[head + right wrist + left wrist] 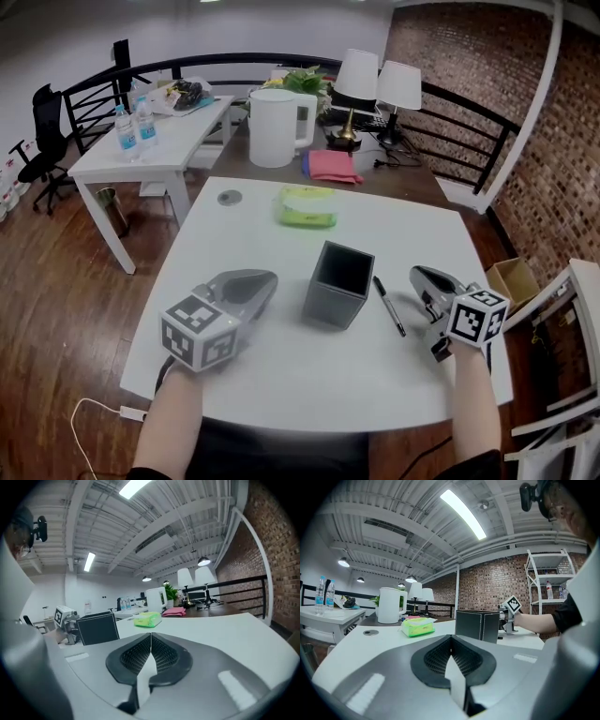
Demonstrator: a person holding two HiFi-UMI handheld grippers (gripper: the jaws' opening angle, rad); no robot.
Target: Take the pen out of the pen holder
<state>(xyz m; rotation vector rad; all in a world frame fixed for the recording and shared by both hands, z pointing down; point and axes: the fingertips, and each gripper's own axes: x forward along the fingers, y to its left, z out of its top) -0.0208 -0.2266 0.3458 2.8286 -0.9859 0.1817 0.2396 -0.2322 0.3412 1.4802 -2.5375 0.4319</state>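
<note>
pen (389, 306) lies flat on the white table (412, 234), just right of the black pen holder (337, 284) & outside it. left gripper (265, 279) is low at the holder's left, jaws pressed together w/ nothing between. right gripper (421, 276) is just right of the pen, jaws likewise closed & empty. green tissue pack (307, 206) lies beyond the holder, toward table's far edge.

I see left gripper (265, 279), right gripper (420, 275): smooth grey moulded shells, rounded noses. Each carries white cube (199, 333) printed with black square markers. Black ribbed pads (436, 657) line jaws. Black sleeves (568, 613) on arms.
</note>
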